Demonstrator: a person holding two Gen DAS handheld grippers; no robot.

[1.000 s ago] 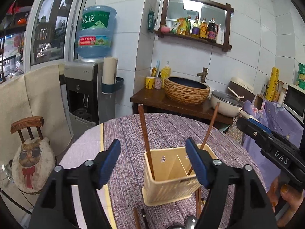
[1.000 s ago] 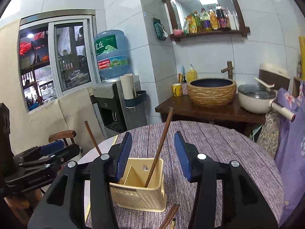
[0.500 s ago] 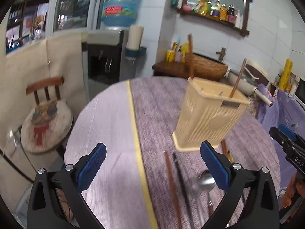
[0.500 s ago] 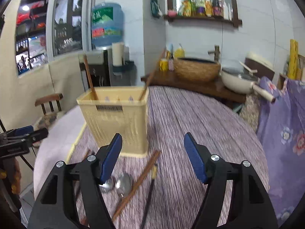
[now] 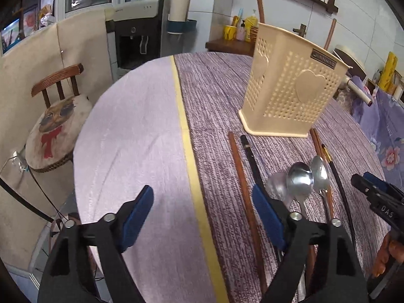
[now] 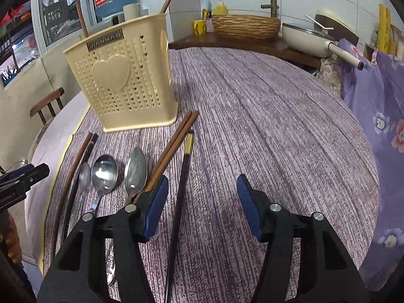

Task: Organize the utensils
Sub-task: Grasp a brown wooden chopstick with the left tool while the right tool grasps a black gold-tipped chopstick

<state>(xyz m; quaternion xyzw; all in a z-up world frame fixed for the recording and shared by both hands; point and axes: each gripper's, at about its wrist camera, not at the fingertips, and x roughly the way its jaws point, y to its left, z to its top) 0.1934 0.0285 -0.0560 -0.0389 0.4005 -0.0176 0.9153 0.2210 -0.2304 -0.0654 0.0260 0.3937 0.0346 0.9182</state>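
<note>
The round worktop [image 6: 277,106] carries one cream utensil holder [image 6: 121,80] with two brown chopsticks [image 6: 82,20] standing inside. Just before it lie six loose chopsticks [image 6: 171,151] and three spoons [image 6: 104,171]. Left gripper [image 5: 202,217] and right gripper [image 6: 202,202] hover with fingers apart, empty.

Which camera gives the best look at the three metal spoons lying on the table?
The right wrist view: all three spoons lie side by side with bowls fully visible. In the left wrist view the spoons overlap, and the left gripper hides their handles.
</note>
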